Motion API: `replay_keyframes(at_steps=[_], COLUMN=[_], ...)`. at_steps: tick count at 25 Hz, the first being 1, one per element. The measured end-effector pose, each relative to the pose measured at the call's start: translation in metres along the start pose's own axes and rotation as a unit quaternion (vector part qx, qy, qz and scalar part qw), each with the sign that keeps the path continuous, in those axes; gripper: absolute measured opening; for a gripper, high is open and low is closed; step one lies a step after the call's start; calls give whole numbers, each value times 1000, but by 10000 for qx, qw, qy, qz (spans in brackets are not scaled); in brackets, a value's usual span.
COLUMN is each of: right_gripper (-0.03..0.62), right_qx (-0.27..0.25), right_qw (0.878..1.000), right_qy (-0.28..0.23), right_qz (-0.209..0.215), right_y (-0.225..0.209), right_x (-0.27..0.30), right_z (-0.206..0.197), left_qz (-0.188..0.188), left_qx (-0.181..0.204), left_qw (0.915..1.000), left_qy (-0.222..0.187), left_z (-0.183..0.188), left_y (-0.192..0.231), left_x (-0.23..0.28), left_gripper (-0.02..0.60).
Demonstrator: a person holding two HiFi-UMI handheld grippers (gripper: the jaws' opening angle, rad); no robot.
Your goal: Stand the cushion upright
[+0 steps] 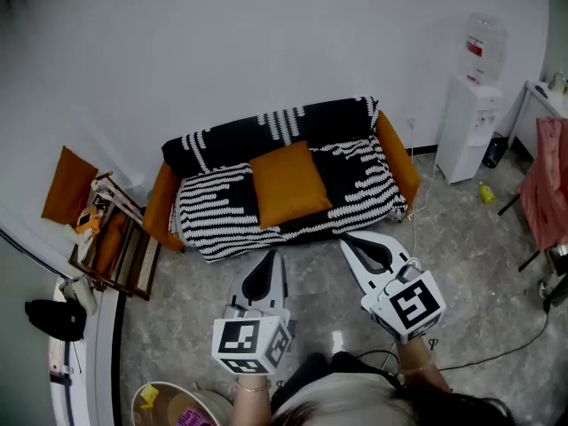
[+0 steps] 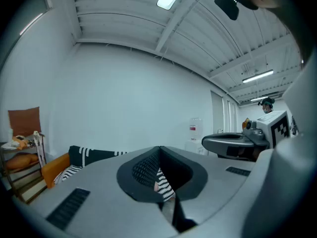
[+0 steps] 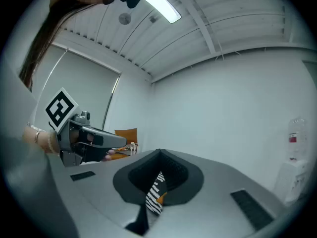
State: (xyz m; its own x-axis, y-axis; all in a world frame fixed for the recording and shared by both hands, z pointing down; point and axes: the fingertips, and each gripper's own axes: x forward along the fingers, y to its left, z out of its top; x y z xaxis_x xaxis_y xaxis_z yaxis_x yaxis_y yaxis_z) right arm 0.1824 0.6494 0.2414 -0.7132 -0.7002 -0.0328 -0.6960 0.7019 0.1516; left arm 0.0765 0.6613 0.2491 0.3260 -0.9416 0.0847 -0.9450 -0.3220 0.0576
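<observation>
One cushion on sofa, bin part-filled

The head view looks steeply down on the sofa, left gripper and right gripper. Each gripper view faces level toward that sofa, with the other gripper at its edge.

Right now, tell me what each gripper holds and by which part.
Nothing. The left gripper and right gripper are both shut and empty, short of the sofa; the orange cushion rests there untouched.

cushion on sofa | rack left of sofa | water dispenser right of sofa
</observation>
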Motion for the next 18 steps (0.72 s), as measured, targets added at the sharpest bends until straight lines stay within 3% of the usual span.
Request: replay_keyframes(at_steps=[7,18], right_gripper=[5,5], right_qx=[198,91], right_qw=[9997,9999], right_qy=[-18,-78], right_qz=[-117,-46], right_y=[-5,-12], right_x=[-3,26], right_z=[4,-10], left_qz=[34,73], left_qx=[-11,-101], left_qw=[10000,9999], left_qy=[41,75], left_z=[-6,-8], left_y=[-5,14], left_x=[-2,19], left_gripper=[20,20])
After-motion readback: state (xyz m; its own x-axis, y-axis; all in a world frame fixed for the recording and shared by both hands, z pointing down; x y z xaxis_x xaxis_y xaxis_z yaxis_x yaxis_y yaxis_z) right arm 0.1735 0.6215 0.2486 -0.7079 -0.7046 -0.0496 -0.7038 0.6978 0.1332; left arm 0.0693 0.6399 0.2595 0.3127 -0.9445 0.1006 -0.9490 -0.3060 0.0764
